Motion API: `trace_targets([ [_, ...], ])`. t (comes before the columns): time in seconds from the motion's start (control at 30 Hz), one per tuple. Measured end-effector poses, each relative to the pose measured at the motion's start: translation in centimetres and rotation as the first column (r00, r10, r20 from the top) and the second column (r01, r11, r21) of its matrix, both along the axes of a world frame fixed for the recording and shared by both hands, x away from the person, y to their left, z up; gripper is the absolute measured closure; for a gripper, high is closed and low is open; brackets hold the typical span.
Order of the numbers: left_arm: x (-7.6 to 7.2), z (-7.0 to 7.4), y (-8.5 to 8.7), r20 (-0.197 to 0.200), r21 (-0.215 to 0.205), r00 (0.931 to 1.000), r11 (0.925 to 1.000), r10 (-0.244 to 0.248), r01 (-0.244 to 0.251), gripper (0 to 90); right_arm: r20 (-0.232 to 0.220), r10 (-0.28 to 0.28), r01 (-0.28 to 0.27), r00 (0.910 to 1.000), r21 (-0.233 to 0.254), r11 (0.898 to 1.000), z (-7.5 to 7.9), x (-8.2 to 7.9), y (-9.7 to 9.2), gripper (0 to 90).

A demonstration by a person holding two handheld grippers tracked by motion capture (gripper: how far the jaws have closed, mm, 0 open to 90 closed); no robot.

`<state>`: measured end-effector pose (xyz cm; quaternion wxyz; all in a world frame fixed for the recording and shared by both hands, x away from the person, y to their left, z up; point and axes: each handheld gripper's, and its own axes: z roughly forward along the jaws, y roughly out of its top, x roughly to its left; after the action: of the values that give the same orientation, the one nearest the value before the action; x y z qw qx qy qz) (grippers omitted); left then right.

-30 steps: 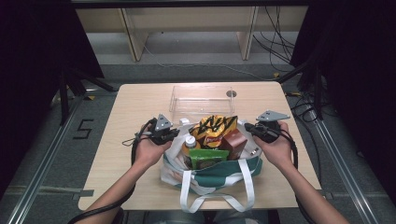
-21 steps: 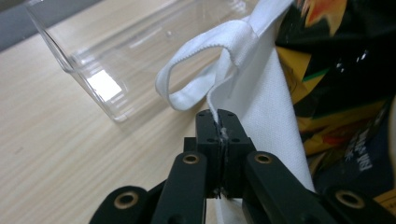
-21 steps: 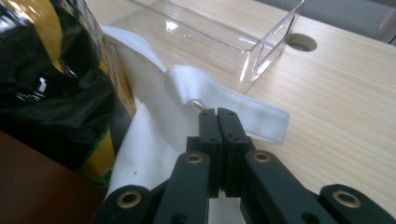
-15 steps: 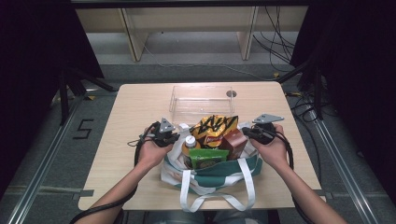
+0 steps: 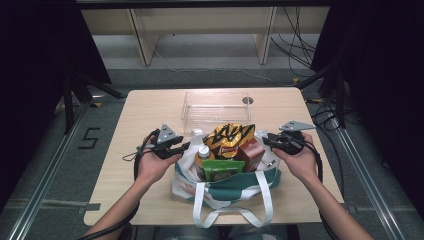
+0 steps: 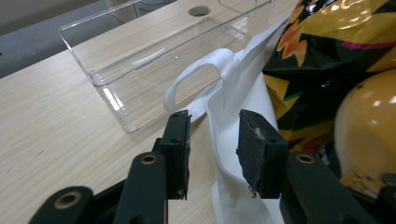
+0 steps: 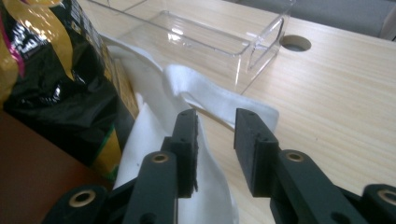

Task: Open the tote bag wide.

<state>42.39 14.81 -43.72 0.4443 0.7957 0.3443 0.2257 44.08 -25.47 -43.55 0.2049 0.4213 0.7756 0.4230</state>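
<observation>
A teal and white tote bag (image 5: 235, 182) stands at the table's near edge. It holds a yellow and black chip bag (image 5: 230, 134), a brown carton (image 5: 251, 151), a green packet (image 5: 222, 170) and a white-capped bottle (image 5: 202, 151). My left gripper (image 5: 187, 146) is at the bag's left rim. Its jaws have just been opening, and in the left gripper view (image 6: 214, 126) the white rim (image 6: 243, 93) runs loosely between them. My right gripper (image 5: 265, 140) is at the right rim. Its jaws (image 7: 215, 121) have also just been opening, over white fabric (image 7: 154, 126).
An empty clear plastic tray (image 5: 215, 107) lies just behind the bag, close to both grippers. A round cable hole (image 5: 247, 100) sits in the table (image 5: 145, 115) by the tray's far right corner. The bag's white handles (image 5: 200, 210) hang over the near edge.
Both hands stay at the bag's sides. The left hand has drawn slightly away to the left, and the bag's rim now lies loose where both grippers were.
</observation>
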Motion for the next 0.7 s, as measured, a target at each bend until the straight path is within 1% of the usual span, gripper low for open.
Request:
trace_targets([
  [0.03, -0.2, -0.2, 0.1, -0.017, -0.015, 0.9998, 0.9999, 0.003, -0.003, 61.8, -0.022, -0.004, 0.005, 0.9998, 0.009, 1.000, -0.1, -0.1, -0.1, 69.4],
  [0.07, -0.3, -0.5, 0.2, -0.021, -0.006, 0.9998, 1.0000, -0.005, 0.005, 62.4, -0.031, 0.004, -0.003, 0.9995, 0.012, 1.000, -0.2, -0.1, -0.1, 69.9],
  [0.1, -0.4, -0.8, 0.3, -0.036, 0.006, 0.9993, 0.9999, -0.015, 0.015, 64.7, -0.033, 0.012, -0.012, 0.9994, -0.006, 1.000, -0.4, 0.0, -0.3, 72.2],
  [0.13, -0.5, -1.1, 0.2, -0.054, 0.003, 0.9984, 0.9998, -0.020, 0.020, 67.1, -0.046, 0.006, -0.006, 0.9989, -0.007, 1.000, -0.5, -0.2, -0.2, 75.4],
  [0.17, -0.5, -1.4, 0.2, -0.067, 0.019, 0.9975, 0.9995, -0.023, 0.024, 69.7, -0.060, 0.000, 0.000, 0.9982, -0.006, 1.000, -0.6, -0.2, -0.1, 79.7],
  [0.2, -0.3, -1.7, 0.2, -0.060, 0.037, 0.9975, 0.9986, -0.036, 0.038, 71.2, -0.050, 0.013, -0.015, 0.9987, -0.030, 0.999, -0.8, 0.0, -0.2, 81.2],
  [0.23, -0.3, -2.0, 0.1, -0.067, 0.049, 0.9972, 0.9981, -0.034, 0.037, 72.1, -0.060, 0.011, -0.013, 0.9982, -0.033, 0.999, -0.8, -0.1, -0.2, 82.7],
  [0.27, -0.3, -2.1, 0.1, -0.082, 0.062, 0.9957, 0.9969, -0.042, 0.047, 73.1, -0.058, 0.015, -0.018, 0.9982, -0.041, 0.999, -0.9, 0.0, -0.2, 84.4],
  [0.3, -0.3, -2.3, -0.1, -0.075, 0.056, 0.9965, 0.9976, -0.036, 0.040, 76.5, -0.076, 0.014, -0.017, 0.9970, -0.044, 0.999, -0.9, 0.0, -0.2, 88.2],
  [0.37, -0.3, -2.4, -0.3, -0.087, 0.071, 0.9953, 0.9962, -0.044, 0.050, 77.5, -0.076, 0.009, -0.012, 0.9971, -0.045, 0.999, -0.9, 0.0, -0.2, 88.7],
  [0.4, -0.3, -2.5, -0.4, -0.074, 0.086, 0.9967, 0.9955, -0.035, 0.042, 79.3, -0.051, 0.013, -0.015, 0.9986, -0.051, 0.999, -1.3, 0.2, -0.2, 89.0],
  [0.43, -0.2, -2.5, -0.4, -0.073, 0.103, 0.9964, 0.9934, -0.043, 0.050, 79.3, -0.051, 0.013, -0.015, 0.9986, -0.051, 0.999, -1.3, 0.2, -0.2, 89.0],
  [0.47, -0.2, -2.7, -0.5, -0.087, 0.093, 0.9956, 0.9947, -0.034, 0.042, 80.3, -0.061, 0.008, -0.011, 0.9981, -0.051, 0.999, -1.3, 0.3, -0.2, 89.1],
  [0.5, -0.2, -2.8, -0.6, -0.093, 0.099, 0.9953, 0.9944, -0.028, 0.037, 81.2, -0.076, -0.001, -0.003, 0.9971, -0.048, 0.999, -1.3, 0.2, -0.1, 89.2],
  [0.53, -0.2, -2.9, -0.6, -0.089, 0.113, 0.9956, 0.9928, -0.028, 0.038, 82.2, -0.079, 0.002, -0.006, 0.9969, -0.050, 0.999, -1.3, 0.3, -0.1, 89.3],
  [0.57, -0.2, -3.0, -0.6, -0.087, 0.128, 0.9954, 0.9904, -0.040, 0.051, 82.8, -0.100, -0.007, 0.002, 0.9950, -0.045, 0.999, -1.3, 0.2, -0.1, 89.3],
  [0.6, -0.2, -3.2, -0.7, -0.091, 0.122, 0.9954, 0.9917, -0.031, 0.042, 83.2, -0.080, 0.008, -0.013, 0.9968, -0.059, 0.998, -1.4, 0.4, -0.2, 89.3],
  [0.63, -0.2, -3.3, -0.7, -0.097, 0.128, 0.9946, 0.9907, -0.035, 0.047, 83.6, -0.094, -0.003, -0.002, 0.9956, -0.050, 0.999, -1.5, 0.4, -0.1, 89.4],
  [0.67, -0.2, -3.5, -0.8, -0.109, 0.120, 0.9937, 0.9919, -0.028, 0.041, 83.6, -0.094, -0.003, -0.002, 0.9956, -0.050, 0.999, -1.5, 0.4, -0.1, 89.4],
  [0.7, 0.0, -3.3, -0.5, -0.097, 0.166, 0.9939, 0.9838, -0.052, 0.068, 83.7, -0.090, -0.006, 0.001, 0.9959, -0.053, 0.999, -1.6, 0.4, -0.1, 89.4],
])
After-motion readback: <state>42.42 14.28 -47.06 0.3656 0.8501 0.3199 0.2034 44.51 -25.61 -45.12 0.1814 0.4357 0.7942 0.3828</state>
